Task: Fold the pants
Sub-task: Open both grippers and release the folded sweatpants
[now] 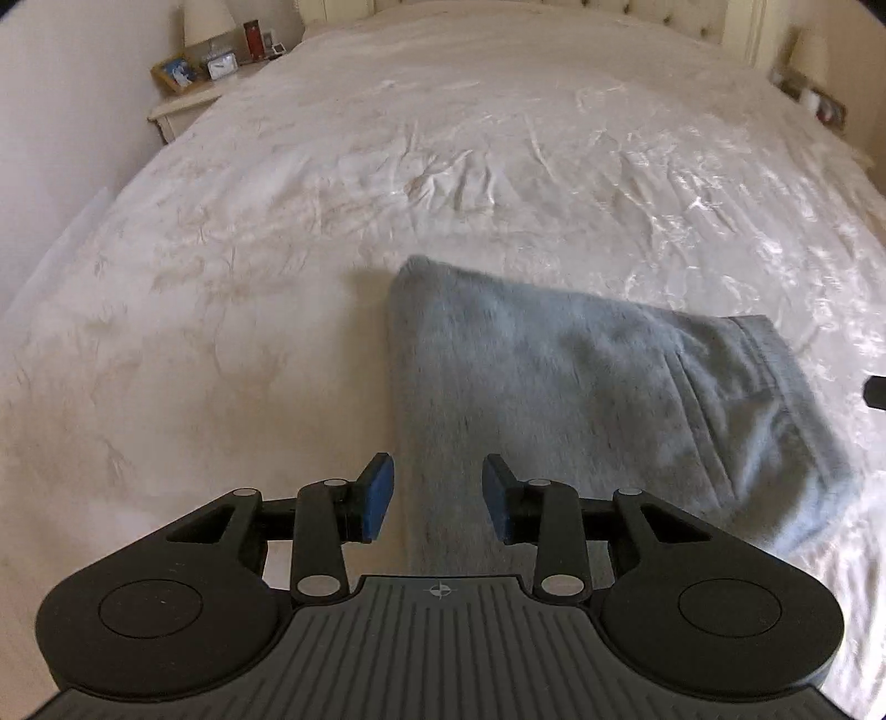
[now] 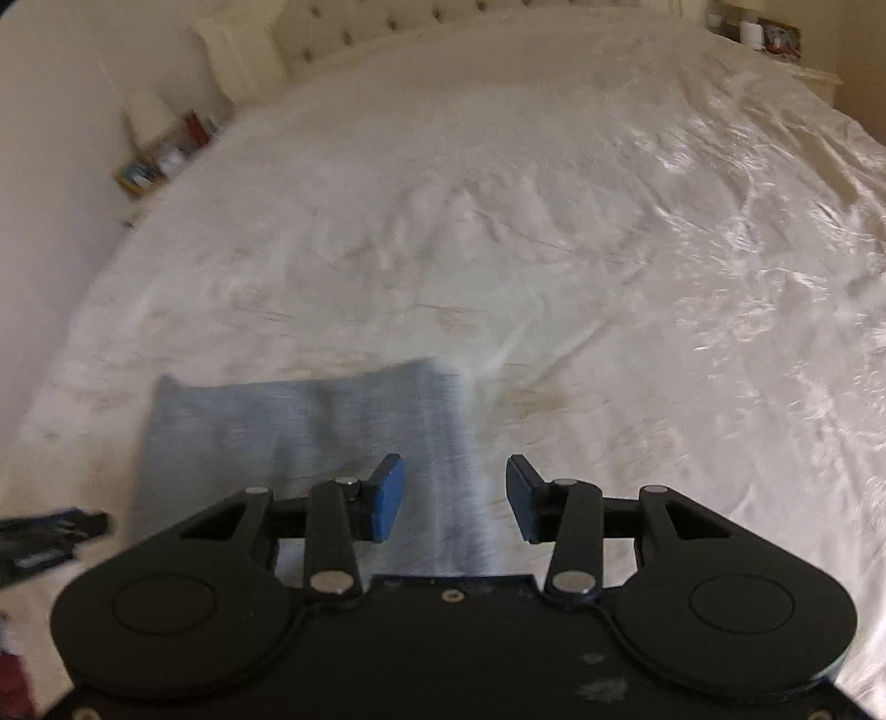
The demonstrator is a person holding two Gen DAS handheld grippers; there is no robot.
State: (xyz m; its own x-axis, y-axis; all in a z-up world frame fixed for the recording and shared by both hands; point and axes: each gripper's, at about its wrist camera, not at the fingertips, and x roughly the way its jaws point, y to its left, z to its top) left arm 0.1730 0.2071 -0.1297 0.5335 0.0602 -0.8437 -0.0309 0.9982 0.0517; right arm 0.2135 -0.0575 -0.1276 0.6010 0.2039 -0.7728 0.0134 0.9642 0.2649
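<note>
On the wide bed with its cream, crinkled cover, the grey fleece pants lie folded into a thick pad near the front edge. Above their left side the left gripper hangs with blue pads parted and nothing between them. The right gripper hangs over their right side, likewise parted and empty.

A cream bedspread, creased and shiny, covers the bed. At the far end stands a tufted headboard. At the far left sits a nightstand with a lamp, a framed photo, a clock and a red object. Another lamp stands at the far right.
</note>
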